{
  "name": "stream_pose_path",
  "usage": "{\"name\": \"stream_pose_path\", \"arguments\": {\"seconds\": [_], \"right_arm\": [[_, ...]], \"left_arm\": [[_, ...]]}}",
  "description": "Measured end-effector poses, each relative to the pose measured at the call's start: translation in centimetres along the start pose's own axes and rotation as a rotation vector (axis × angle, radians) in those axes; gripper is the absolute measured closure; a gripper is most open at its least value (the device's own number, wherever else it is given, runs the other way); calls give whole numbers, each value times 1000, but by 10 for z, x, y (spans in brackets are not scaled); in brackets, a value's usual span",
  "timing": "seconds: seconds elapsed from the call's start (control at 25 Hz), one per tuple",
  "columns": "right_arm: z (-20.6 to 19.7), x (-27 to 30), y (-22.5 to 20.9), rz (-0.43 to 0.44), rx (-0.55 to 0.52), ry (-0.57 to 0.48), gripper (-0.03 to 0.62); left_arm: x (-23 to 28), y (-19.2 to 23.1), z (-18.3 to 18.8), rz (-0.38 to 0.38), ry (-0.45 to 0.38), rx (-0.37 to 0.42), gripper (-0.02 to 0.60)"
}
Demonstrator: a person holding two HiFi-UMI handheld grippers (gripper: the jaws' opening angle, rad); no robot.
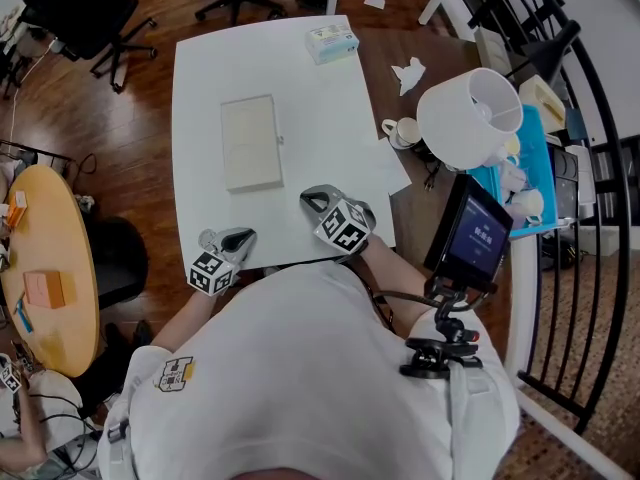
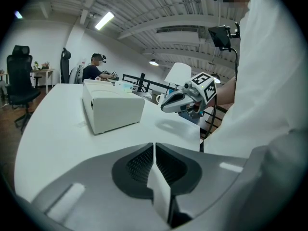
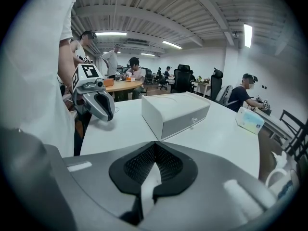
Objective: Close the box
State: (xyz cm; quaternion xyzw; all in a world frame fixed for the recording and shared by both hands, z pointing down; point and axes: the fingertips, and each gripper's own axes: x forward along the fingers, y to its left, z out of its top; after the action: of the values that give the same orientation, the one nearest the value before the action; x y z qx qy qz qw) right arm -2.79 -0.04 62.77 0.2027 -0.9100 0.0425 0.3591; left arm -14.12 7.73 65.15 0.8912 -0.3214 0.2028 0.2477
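The white rectangular table [image 1: 200,68] gives me plenty of bare top to work on. The flat white cardboard box [image 1: 250,143] lies near its middle, well clear of every edge, with open surface between it and me.

My left gripper [image 1: 236,238] and right gripper [image 1: 312,200] hover over the near edge of the table, well apart from the box. The fingers of both are pressed together with nothing between them.

The lid looks to be lying down flush on the box, and I see no gap from either gripper view, so I judge the closing done or nearly so. If it needs seating, I would use shut fingers as a blunt pad. I would press straight down on the lid above the small catch on its side wall while the other gripper steadies the far side, so the light box does not skate across the slick top.

A pale blue tissue pack [image 1: 332,42] sits at the far right corner, well apart. The white lampshade [image 1: 470,118] and white mug [image 1: 403,131] stand beyond the right edge, so I should keep any reach from swinging out that way.
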Motion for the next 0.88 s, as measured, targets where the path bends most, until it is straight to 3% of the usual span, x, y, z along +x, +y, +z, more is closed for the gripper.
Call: {"name": "stream_pose_path", "arguments": {"seconds": [0.88], "right_arm": [[2,2,0,-9,-24,18,594]], "left_arm": [[-1,0,0,16,-1,-9,569]]}}
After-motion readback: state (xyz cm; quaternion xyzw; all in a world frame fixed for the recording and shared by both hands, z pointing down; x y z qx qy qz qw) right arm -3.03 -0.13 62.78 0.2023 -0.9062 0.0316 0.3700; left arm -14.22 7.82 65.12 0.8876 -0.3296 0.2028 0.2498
